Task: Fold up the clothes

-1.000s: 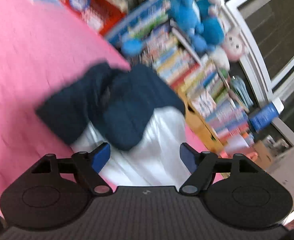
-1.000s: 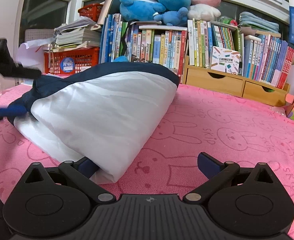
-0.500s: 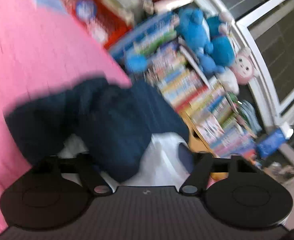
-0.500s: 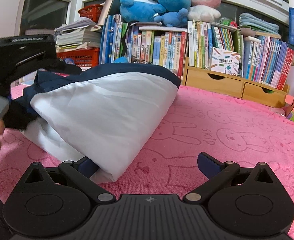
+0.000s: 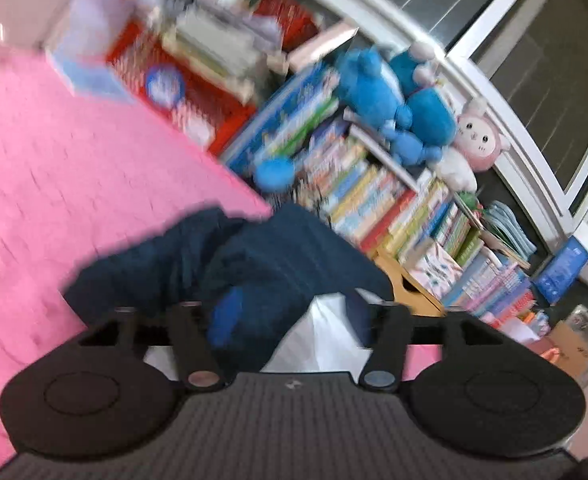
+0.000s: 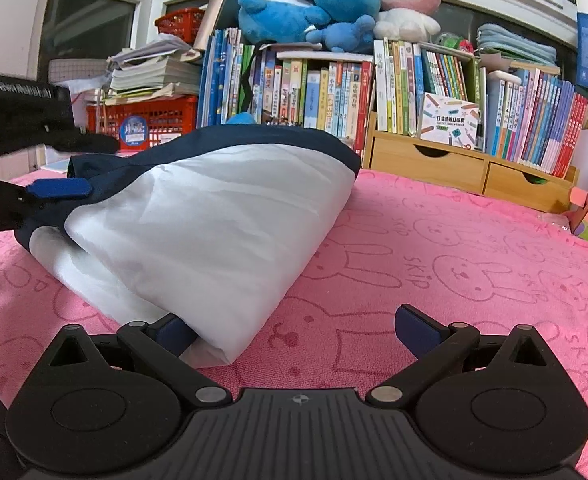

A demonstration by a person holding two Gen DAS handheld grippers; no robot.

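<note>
A folded garment (image 6: pixel 213 208), white with a navy end (image 5: pixel 277 264), lies on the pink towel (image 6: pixel 454 264). In the blurred left wrist view my left gripper (image 5: pixel 289 316) sits at that navy end. Its jaws are opening, with navy cloth loose between the blue pads. The right wrist view shows the left gripper (image 6: pixel 73 166) at the far left, one finger above the navy fold and one beside it. My right gripper (image 6: pixel 294 326) stands open low over the towel. Its left fingertip is tucked against the garment's near white corner, and its right finger is free.
A bookshelf (image 6: pixel 334 92) with plush toys (image 6: pixel 314 4) on top lines the back of the table. A red basket (image 6: pixel 145 120) piled with papers stands at the back left and wooden drawers (image 6: pixel 454 164) at the back right. Bare pink towel stretches right of the garment.
The left gripper narrowed onto the navy end half a second ago and has spread again, tilting upward. The garment and the right gripper have not moved.
</note>
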